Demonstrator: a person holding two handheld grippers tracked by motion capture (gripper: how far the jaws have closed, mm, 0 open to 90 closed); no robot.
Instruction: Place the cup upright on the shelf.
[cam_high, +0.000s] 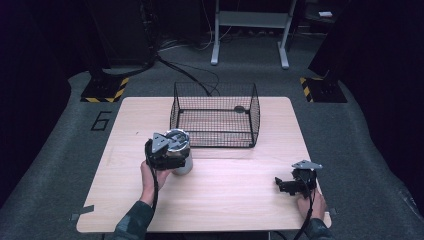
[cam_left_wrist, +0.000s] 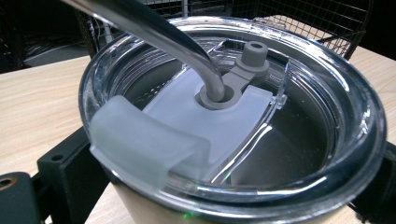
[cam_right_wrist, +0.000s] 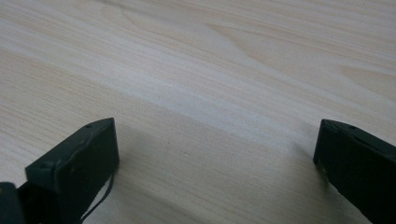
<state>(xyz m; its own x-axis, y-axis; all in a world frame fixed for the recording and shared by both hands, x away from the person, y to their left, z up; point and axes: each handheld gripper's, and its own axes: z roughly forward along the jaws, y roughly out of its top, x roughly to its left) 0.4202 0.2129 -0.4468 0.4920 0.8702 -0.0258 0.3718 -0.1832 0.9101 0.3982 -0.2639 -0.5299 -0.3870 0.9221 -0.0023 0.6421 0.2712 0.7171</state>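
High view: the left gripper has its jaws clamped around a steel tumbler standing on the worktop, just in front of the wire basket. The right gripper rests near the worktop's right front corner, well apart from the tumbler.

Left gripper view: the jaws flank the tumbler wall just below the clear lid, through which a metal straw passes. The smooth wall is probably rigid but slippery, so grip the body, never the lid or straw.

Right gripper view: jaws spread wide over bare worktop, holding nothing.

Left gripper around tumbler
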